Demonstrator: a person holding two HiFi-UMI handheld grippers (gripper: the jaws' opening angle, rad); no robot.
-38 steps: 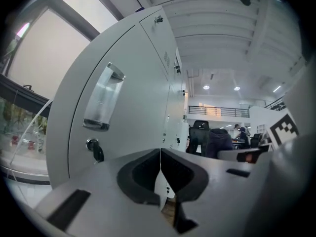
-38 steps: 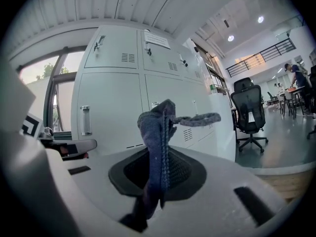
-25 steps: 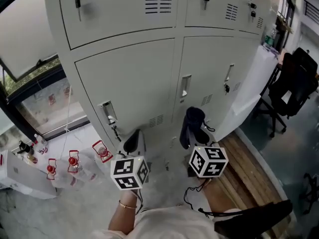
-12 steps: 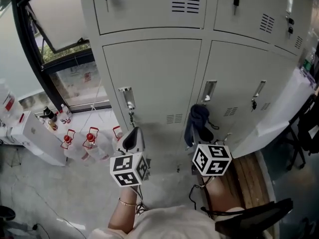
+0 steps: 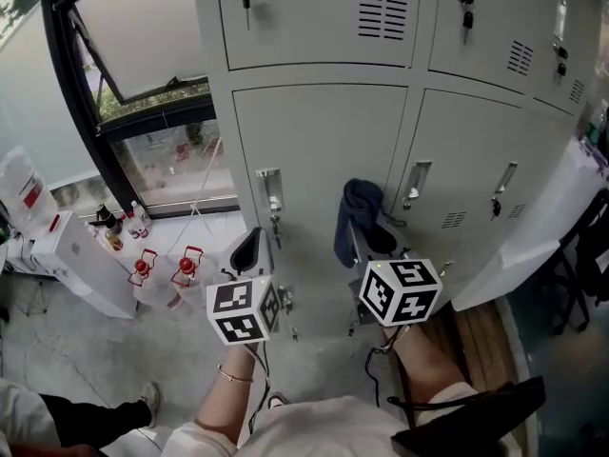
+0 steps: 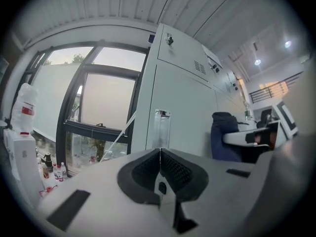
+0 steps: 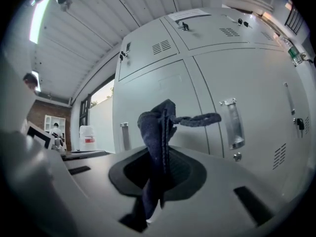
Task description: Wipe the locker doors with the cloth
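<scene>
While the right hand-held gripper (image 7: 159, 168) clenches the dark blue cloth (image 7: 157, 127), cloth close before the grey locker doors (image 5: 319, 146), at 12 o'clock of that gripper's marker cube (image 5: 400, 291), left hand-held gripper (image 6: 160, 168) at 8 o'clock of the cloth, jaws pressed together, empty.

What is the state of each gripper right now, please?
Left gripper: closed, holding nothing.
Right gripper: closed on the dark blue cloth.
</scene>
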